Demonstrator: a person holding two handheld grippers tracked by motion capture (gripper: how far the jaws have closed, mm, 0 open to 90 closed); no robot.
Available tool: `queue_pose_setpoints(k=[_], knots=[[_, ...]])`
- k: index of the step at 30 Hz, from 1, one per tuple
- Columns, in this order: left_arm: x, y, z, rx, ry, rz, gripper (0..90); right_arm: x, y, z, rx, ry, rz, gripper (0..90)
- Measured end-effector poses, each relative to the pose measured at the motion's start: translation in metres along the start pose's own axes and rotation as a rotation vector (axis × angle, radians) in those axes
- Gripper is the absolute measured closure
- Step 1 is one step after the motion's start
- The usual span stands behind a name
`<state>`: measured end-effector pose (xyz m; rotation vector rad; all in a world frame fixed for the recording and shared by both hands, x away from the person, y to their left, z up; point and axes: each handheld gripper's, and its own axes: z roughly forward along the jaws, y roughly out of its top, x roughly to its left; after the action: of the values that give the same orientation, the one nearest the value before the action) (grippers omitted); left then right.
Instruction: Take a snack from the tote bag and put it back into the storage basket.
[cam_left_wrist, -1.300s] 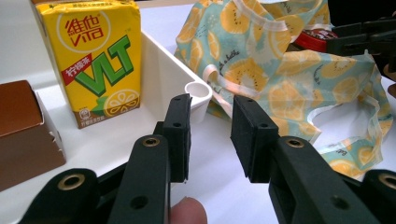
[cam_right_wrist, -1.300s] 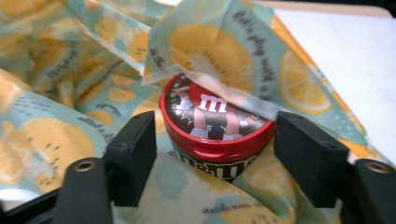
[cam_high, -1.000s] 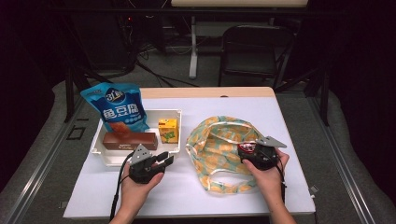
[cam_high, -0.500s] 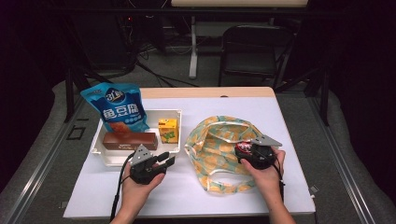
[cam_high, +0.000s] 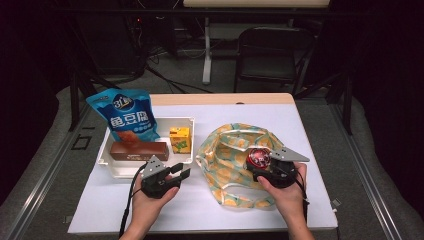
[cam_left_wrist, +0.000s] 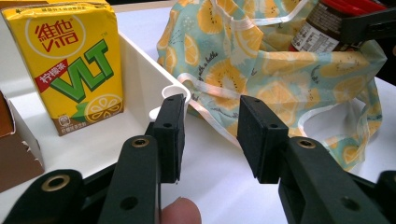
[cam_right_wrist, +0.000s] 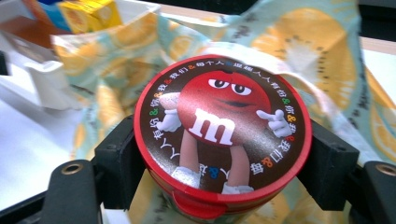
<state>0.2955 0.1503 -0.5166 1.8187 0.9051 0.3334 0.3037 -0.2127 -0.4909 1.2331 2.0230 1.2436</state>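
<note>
Clamping the red-lidded candy tub (cam_right_wrist: 223, 133) over the lemon-print bag (cam_high: 225, 160), the right gripper (cam_high: 265, 167) holds firm; the left gripper (cam_left_wrist: 210, 135), jaws just widening and empty, sits beside the white tray (cam_left_wrist: 140, 79).

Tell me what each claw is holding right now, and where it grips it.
The right claw clamps the candy tub by its sides, just under the red lid. The left claw holds nothing; its jaws stand apart.

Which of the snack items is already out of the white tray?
The round red-lidded candy tub, clamped in the right gripper above the fruit-print bag; the others sit in the tray.
</note>
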Motion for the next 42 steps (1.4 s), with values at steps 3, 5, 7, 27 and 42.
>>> queue_pose_setpoints(k=[3, 5, 7, 27, 42], knots=[[-0.002, 0.001, 0.0, -0.01, -0.01, 0.005, 61.3, 0.004, 0.003, -0.004, -0.014, 0.007, 0.001, 25.0], [-0.005, 0.002, 0.0, -0.018, -0.022, 0.012, 60.4, 0.007, 0.005, -0.008, -0.026, 0.013, -0.003, 25.0], [-0.008, 0.004, 0.0, -0.025, -0.037, 0.025, 58.9, 0.01, 0.008, -0.012, -0.027, 0.018, -0.013, 25.1], [-0.056, 0.01, 0.015, -0.069, -0.158, 0.185, 28.0, 0.045, 0.022, -0.024, -0.053, 0.108, -0.013, 25.1], [-0.072, 0.005, 0.024, -0.055, -0.17, 0.236, 25.7, 0.084, 0.021, -0.013, -0.009, 0.177, -0.056, 25.2]])
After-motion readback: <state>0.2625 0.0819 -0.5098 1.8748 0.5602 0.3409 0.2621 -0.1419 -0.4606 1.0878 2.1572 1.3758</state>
